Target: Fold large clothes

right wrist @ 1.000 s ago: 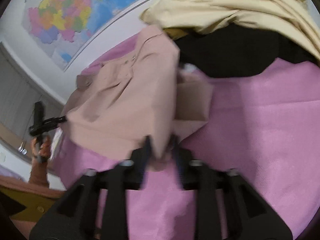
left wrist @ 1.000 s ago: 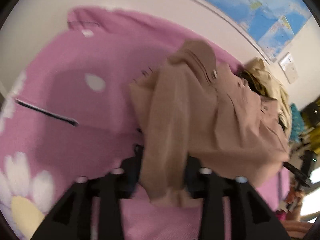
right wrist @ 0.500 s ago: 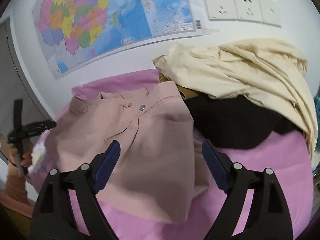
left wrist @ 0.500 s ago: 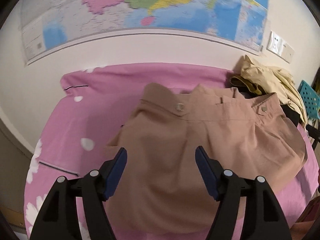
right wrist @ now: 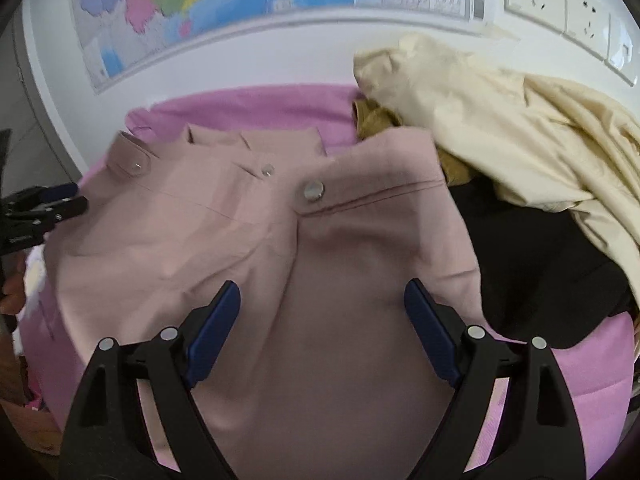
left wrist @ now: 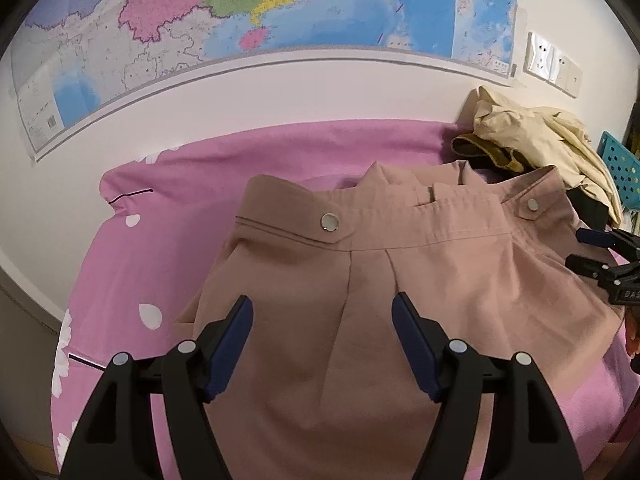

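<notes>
A tan-pink garment [left wrist: 360,304] with round snap buttons lies folded flat on the pink bed sheet [left wrist: 168,208]. It also shows in the right wrist view [right wrist: 248,248]. My left gripper [left wrist: 322,316] is open and empty, above the garment's near left part. My right gripper [right wrist: 322,300] is open and empty, above its near right part. The right gripper's fingers [left wrist: 608,256] show at the right edge of the left wrist view, and the left gripper's fingers [right wrist: 48,204] at the left edge of the right wrist view.
A pile of cream [right wrist: 500,120], mustard and black clothes [right wrist: 540,264] lies at the garment's right side against the wall. A map [left wrist: 280,8] and wall sockets [right wrist: 568,12] are on the wall behind. A teal perforated basket [left wrist: 624,168] stands far right.
Both grippers were shut on the lifted garment a second ago. They have let it go, opened and drawn back, and the garment now lies flat on the sheet.
</notes>
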